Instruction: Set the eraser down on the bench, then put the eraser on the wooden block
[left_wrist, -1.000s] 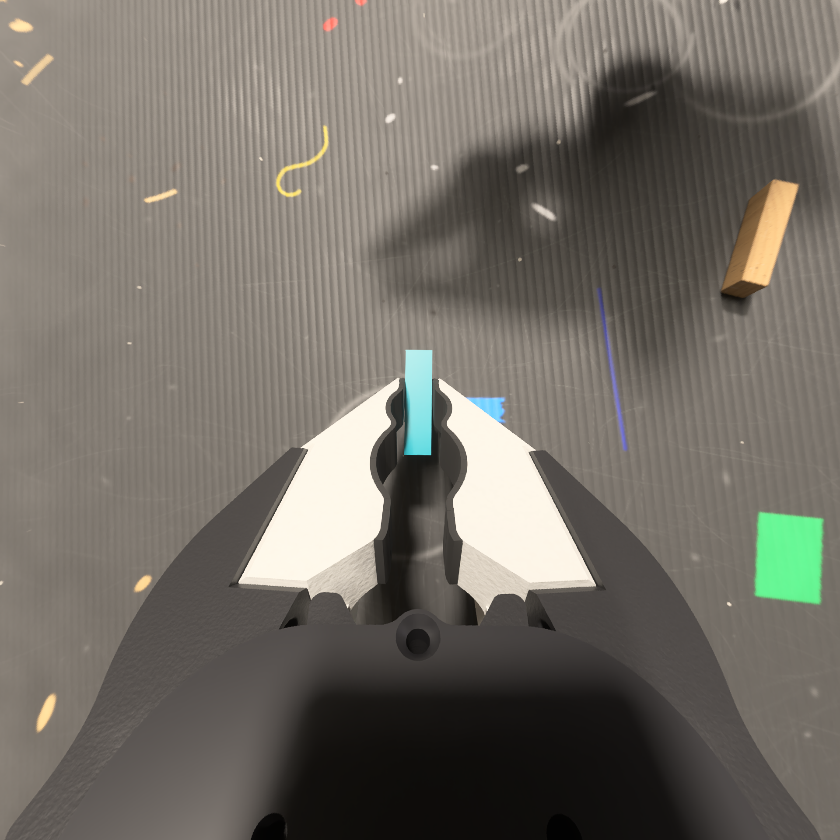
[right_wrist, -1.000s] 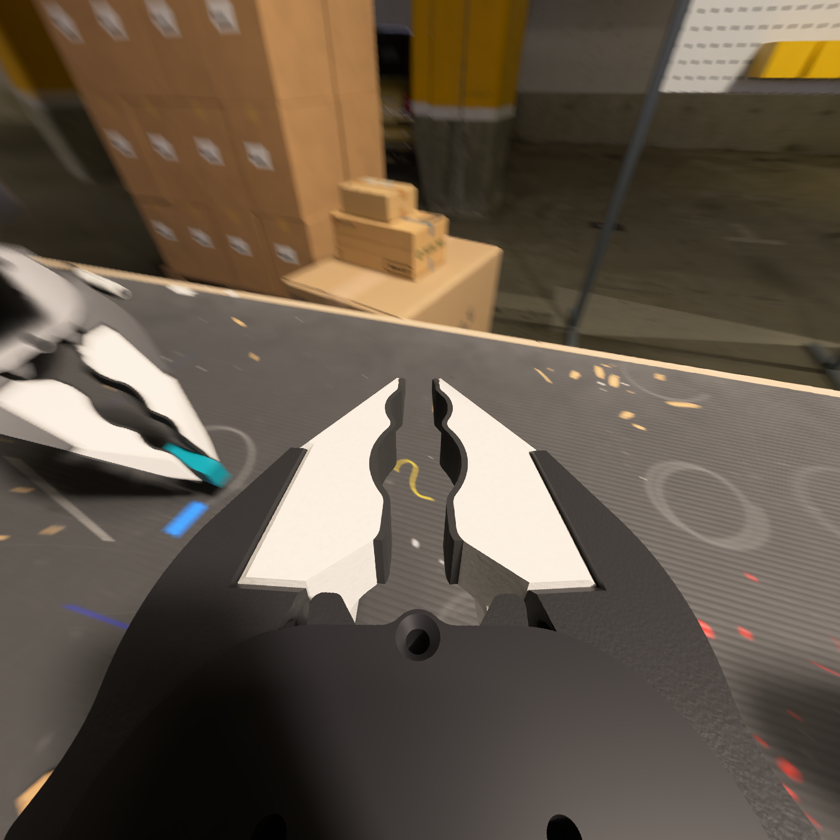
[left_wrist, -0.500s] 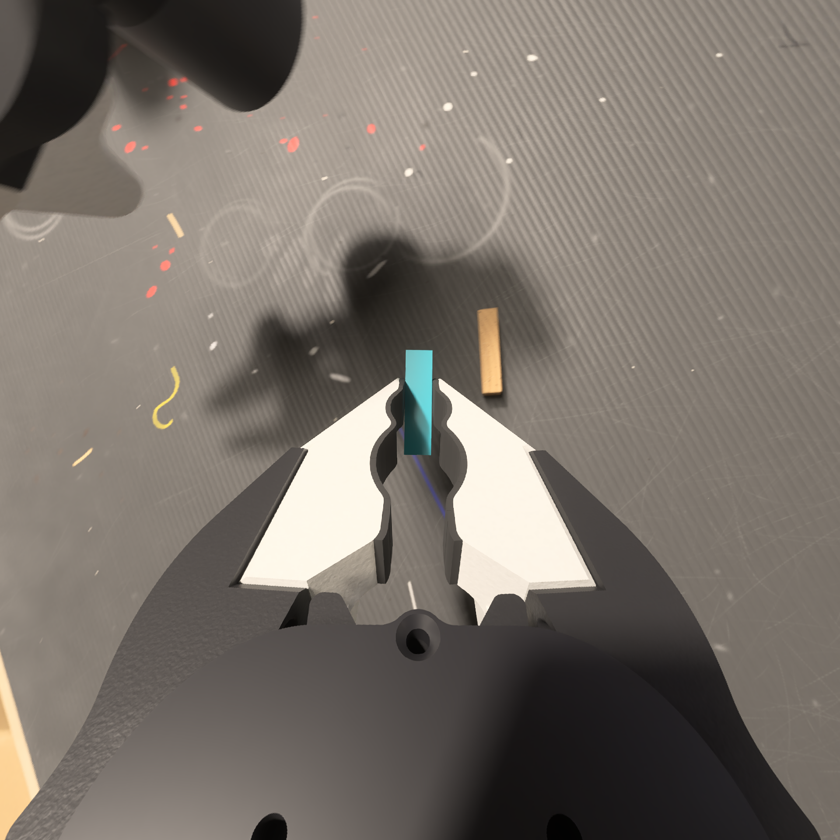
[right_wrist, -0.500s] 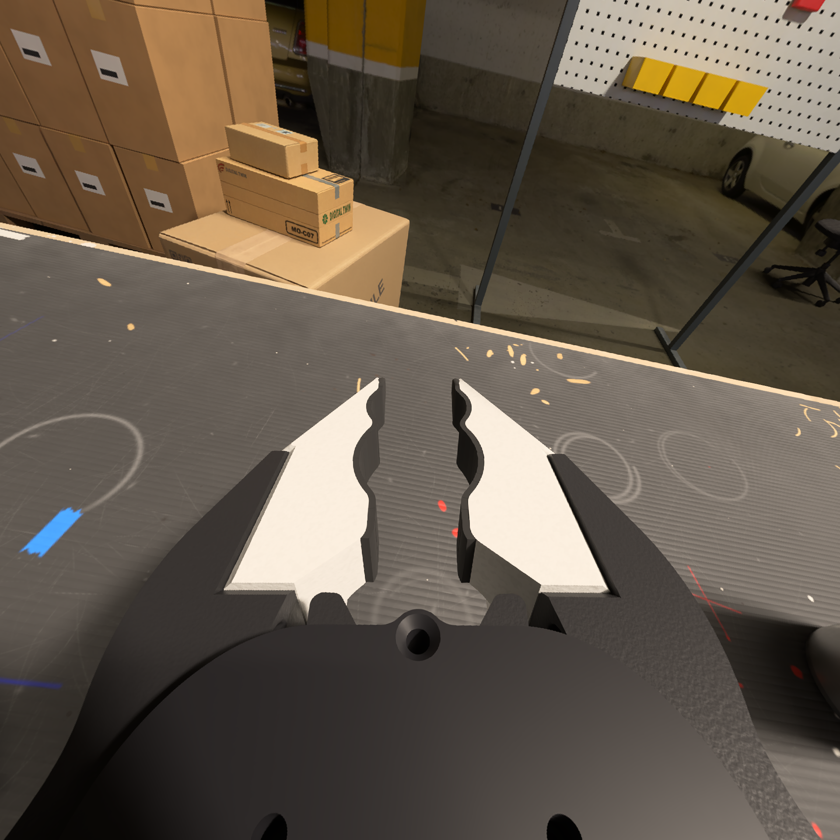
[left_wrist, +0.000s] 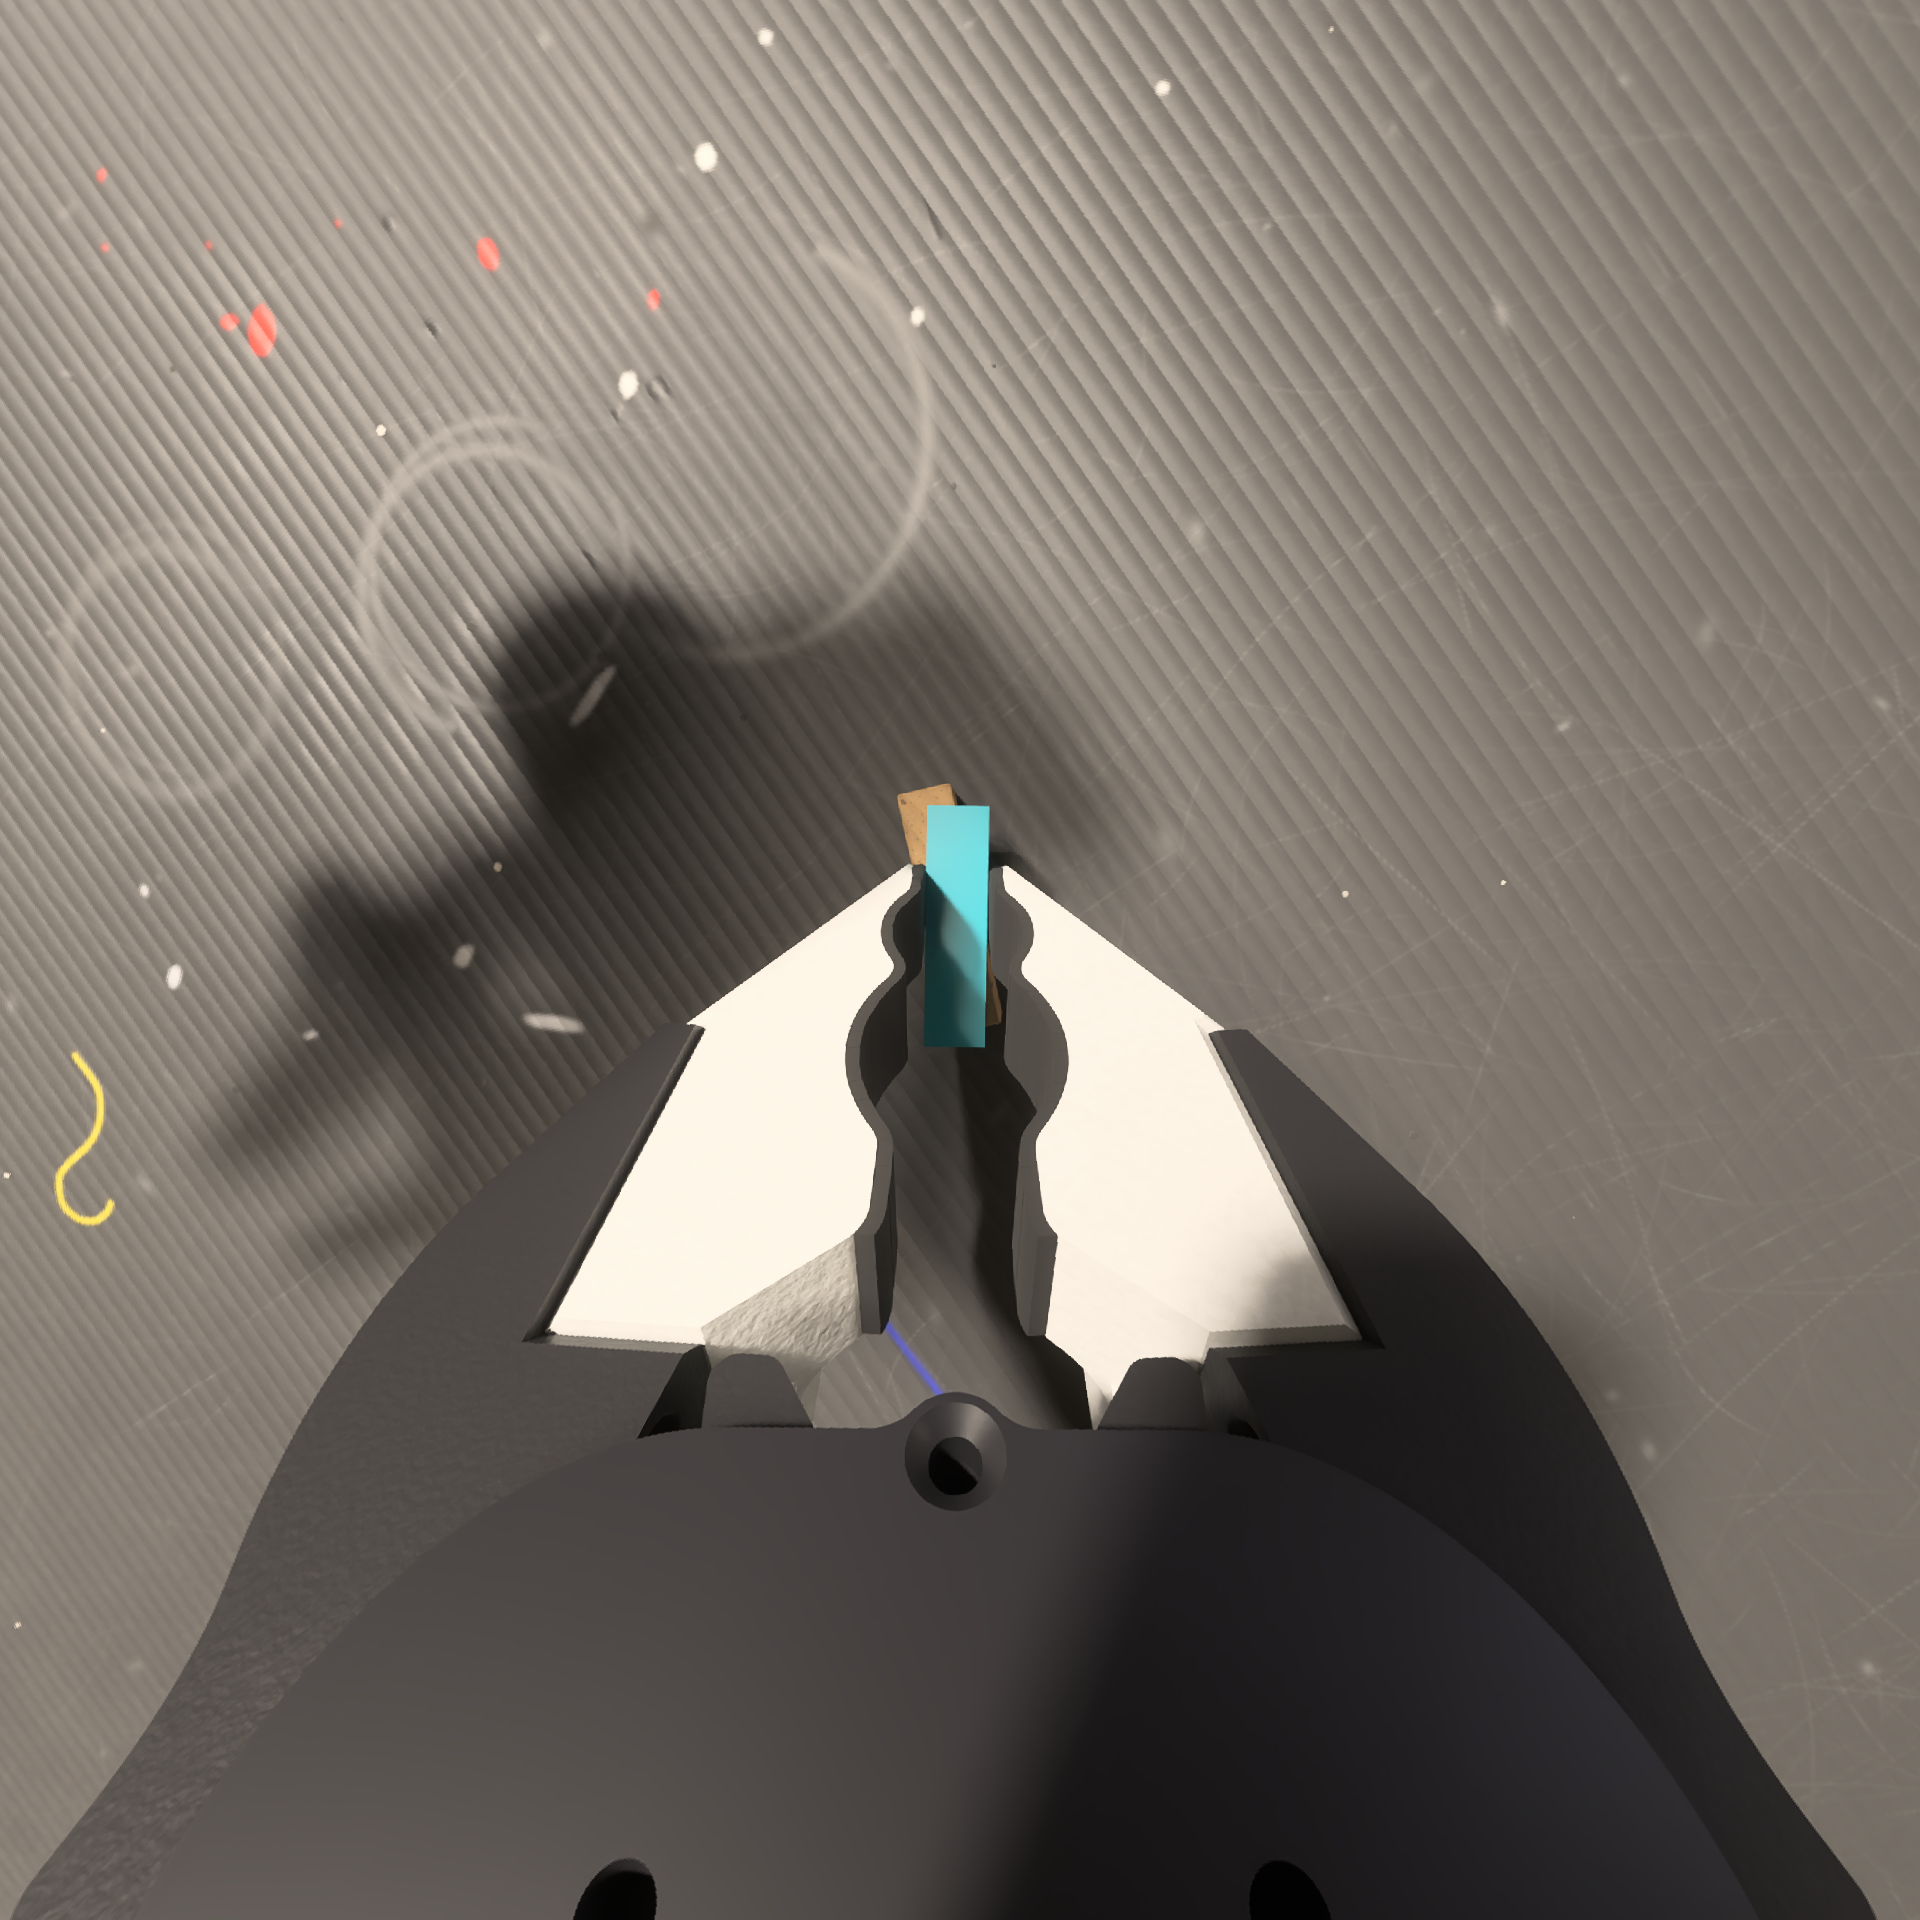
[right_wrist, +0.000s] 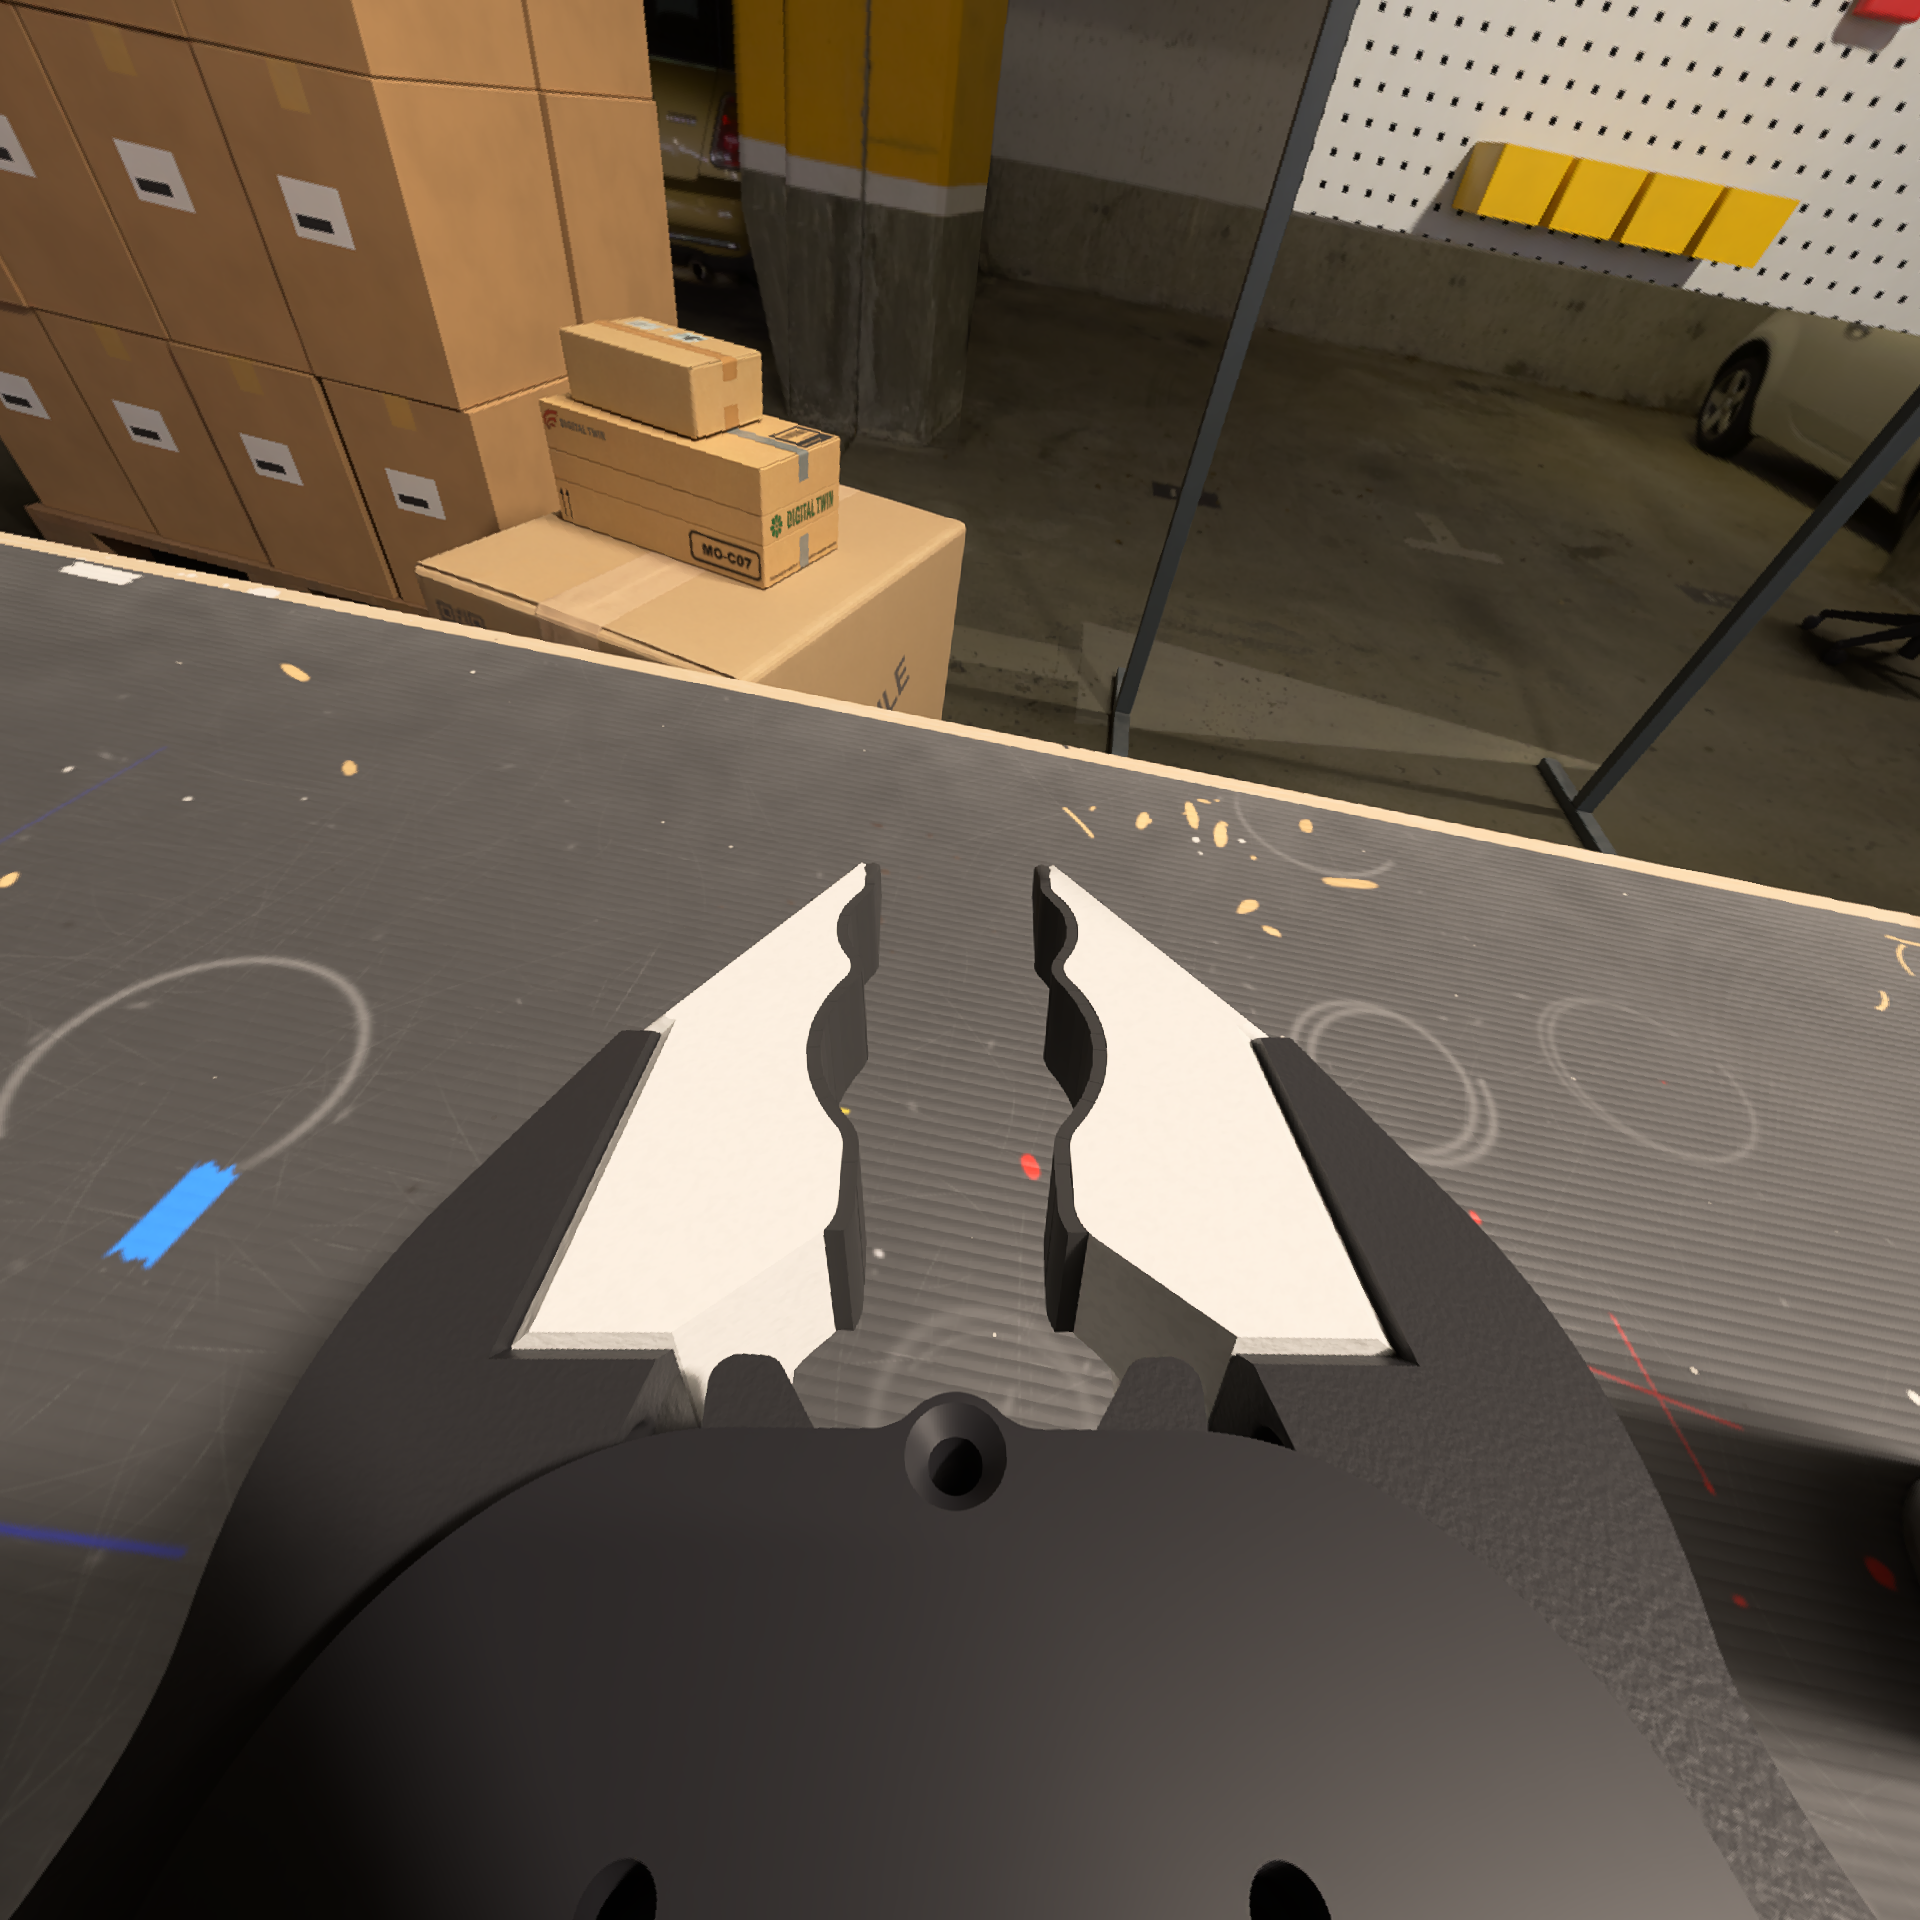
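Eraser (left_wrist: 955, 914) (teal, upright slab) pinched between the fingertips of the left tool (left_wrist: 957, 883), above the table (left_wrist: 1455, 520). Wooden block (left_wrist: 923, 821) lies directly behind it, mostly hidden; contact cannot be judged. Right tool (right_wrist: 956, 883) hangs over the table with fingers apart, holding nothing.

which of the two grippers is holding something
The left gripper: its fingers are shut on the turquoise eraser, just above the wooden block. The right gripper is open, nothing between its fingers.
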